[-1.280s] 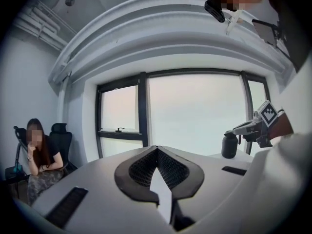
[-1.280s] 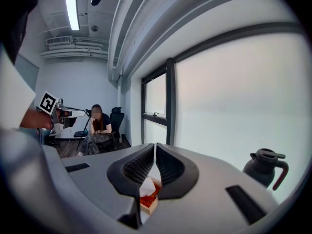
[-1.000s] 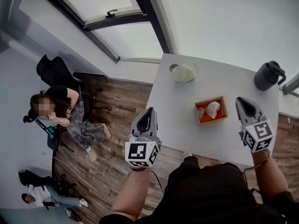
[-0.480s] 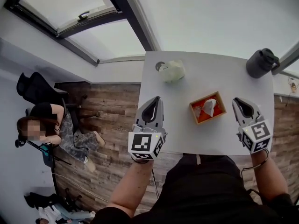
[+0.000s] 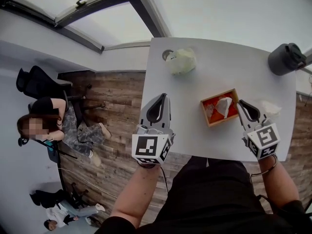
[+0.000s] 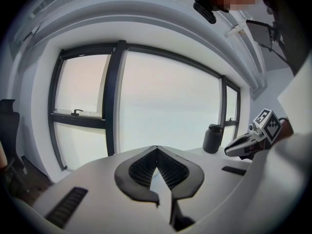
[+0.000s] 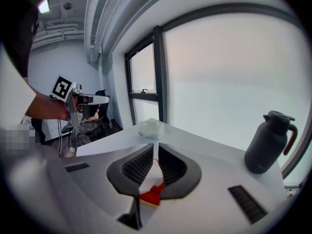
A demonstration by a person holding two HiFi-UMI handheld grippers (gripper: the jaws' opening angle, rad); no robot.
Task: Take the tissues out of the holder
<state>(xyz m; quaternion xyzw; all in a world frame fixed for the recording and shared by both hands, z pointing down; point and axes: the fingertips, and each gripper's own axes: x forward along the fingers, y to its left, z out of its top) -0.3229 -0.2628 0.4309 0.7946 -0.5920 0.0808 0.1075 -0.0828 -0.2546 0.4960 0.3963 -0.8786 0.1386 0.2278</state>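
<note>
- In the head view you are working with two grippers over one white table.
- One wooden holder with a red inside is sitting on the table near you. One white tissue is standing up in it, and a smaller white scrap beside it is too unclear to count.
- One loose tissue is lying on the table just right of your right gripper.
- One pale crumpled lump is resting at the table's far left end, and one dark jug is standing at its far right corner.
- Two people are sitting on the wooden floor to the left of the table.
- Your left gripper is hanging over the table's left edge, well apart from the holder. Your right gripper's tip is reaching the holder's right rim.
- In the left gripper view, your left claw's tips are meeting, pressed together on nothing. Only the table is showing through the slot below them.
- That view is also catching the one jug by the window and your right gripper to its right.
- In the right gripper view, your right claw is pressed together too.
- The tissue and the holder's red inside are showing through the narrow slot between its pads, beyond them rather than pinched. The claw is gripping nothing that can be seen.
- Past the claw, the lump is lying straight ahead, the jug is standing at the right, and your left gripper is showing at the far left.
</note>
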